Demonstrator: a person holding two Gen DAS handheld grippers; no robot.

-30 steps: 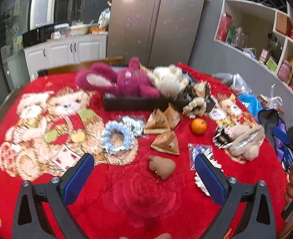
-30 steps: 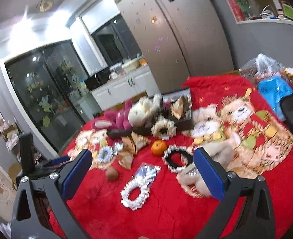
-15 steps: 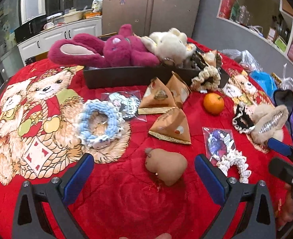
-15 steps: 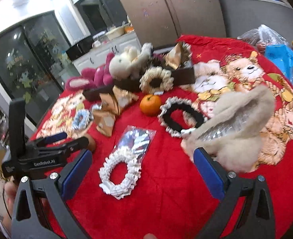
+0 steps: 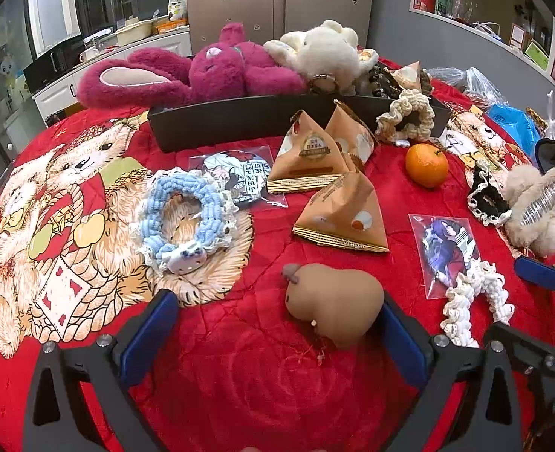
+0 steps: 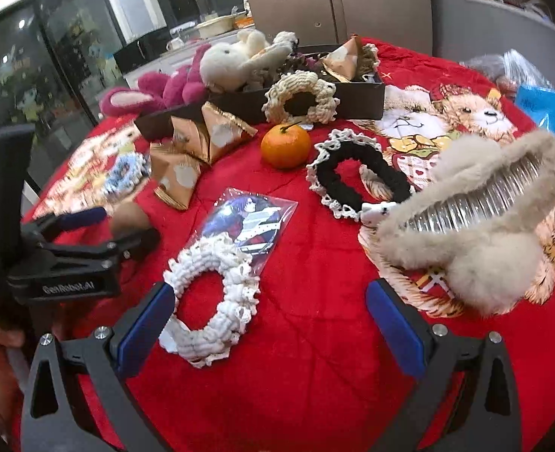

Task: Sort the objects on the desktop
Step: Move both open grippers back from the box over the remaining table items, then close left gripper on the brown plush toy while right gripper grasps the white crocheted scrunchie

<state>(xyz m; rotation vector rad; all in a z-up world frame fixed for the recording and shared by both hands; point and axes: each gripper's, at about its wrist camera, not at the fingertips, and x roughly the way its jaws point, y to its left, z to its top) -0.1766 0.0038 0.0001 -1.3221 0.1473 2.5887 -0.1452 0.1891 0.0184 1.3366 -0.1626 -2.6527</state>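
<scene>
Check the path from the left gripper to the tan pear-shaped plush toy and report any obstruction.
Nothing visible stands in the way. The left gripper is open, and the tan pear-shaped plush toy lies on the red tablecloth near its right finger, with bare cloth only before the jaws.

I can't see the far side of the brown plush toy (image 5: pixel 334 301); my left gripper's right finger (image 5: pixel 403 342) covers its edge. The blue scrunchie (image 6: pixel 124 173) blurs out, and the black tray (image 5: pixel 239 122) hides its own contents.
</scene>
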